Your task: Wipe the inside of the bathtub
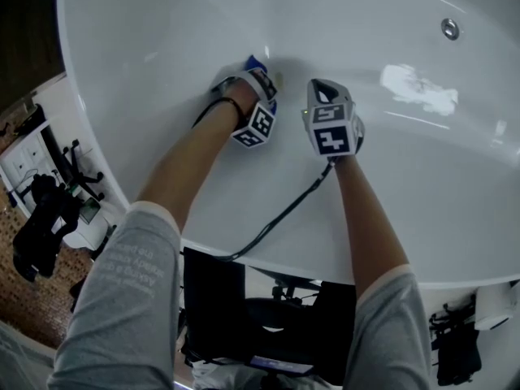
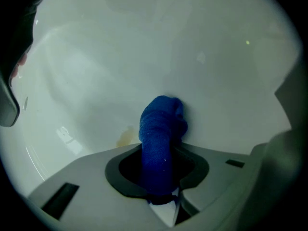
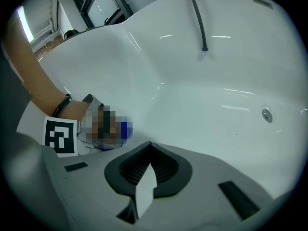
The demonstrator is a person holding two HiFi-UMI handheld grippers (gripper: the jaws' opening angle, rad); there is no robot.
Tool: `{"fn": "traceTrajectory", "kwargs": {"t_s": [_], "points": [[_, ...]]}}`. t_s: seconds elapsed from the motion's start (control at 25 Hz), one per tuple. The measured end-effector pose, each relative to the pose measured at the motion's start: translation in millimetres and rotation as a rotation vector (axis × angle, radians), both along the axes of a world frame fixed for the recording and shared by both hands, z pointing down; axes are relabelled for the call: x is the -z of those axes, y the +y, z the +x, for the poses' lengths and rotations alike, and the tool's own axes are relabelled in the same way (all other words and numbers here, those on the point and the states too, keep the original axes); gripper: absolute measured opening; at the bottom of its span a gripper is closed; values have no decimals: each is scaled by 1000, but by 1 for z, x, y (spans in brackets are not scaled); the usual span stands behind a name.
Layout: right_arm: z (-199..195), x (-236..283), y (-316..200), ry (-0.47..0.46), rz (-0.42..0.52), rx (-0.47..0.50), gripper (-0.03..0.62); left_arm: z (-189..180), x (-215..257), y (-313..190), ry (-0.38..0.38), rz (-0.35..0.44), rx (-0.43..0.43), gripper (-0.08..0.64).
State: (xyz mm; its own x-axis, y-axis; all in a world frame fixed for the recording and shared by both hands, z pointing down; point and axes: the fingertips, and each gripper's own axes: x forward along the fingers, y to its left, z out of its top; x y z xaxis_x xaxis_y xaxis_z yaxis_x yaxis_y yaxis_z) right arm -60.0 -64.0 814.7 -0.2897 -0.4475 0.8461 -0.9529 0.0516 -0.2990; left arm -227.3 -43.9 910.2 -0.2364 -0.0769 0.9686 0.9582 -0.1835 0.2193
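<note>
Bathtub (image 1: 162,23) is a big white oval one and it fills most of the head view, with both of the person's forearms reaching down over the near rim into it. The blue cloth (image 2: 161,129) is rolled up into a thick wad and its far end is pushed right against the tub's inner wall. The left gripper (image 2: 159,177) has its fingers clamped on that cloth, so the roll sticks out forward from between them. Just left of where the cloth touches there's a small yellowish stain (image 2: 126,136) on the white surface.

The right gripper (image 3: 144,177) sits just beside the left one, a bit closer to the middle of the tub. Its fingers are pressed together with nothing caught between them, and it's pointing at bare tub wall.

Further out, the round metal drain (image 1: 450,28) is well apart from both grippers, up toward the far right. A black cable (image 1: 276,218) trails from the right gripper back over the rim.
</note>
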Motion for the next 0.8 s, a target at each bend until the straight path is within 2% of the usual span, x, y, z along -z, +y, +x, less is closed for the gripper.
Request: {"fn": "traceTrajectory", "kwargs": {"t_s": [0.32, 0.64, 0.8], "points": [[9, 0, -6, -16, 32, -42, 9, 21, -24, -7, 0, 31, -5, 121], [32, -9, 6, 21, 16, -136, 9, 51, -33, -3, 142, 43, 29, 121], [57, -18, 16, 19, -18, -257, 9, 73, -35, 1, 183, 36, 63, 123]]}}
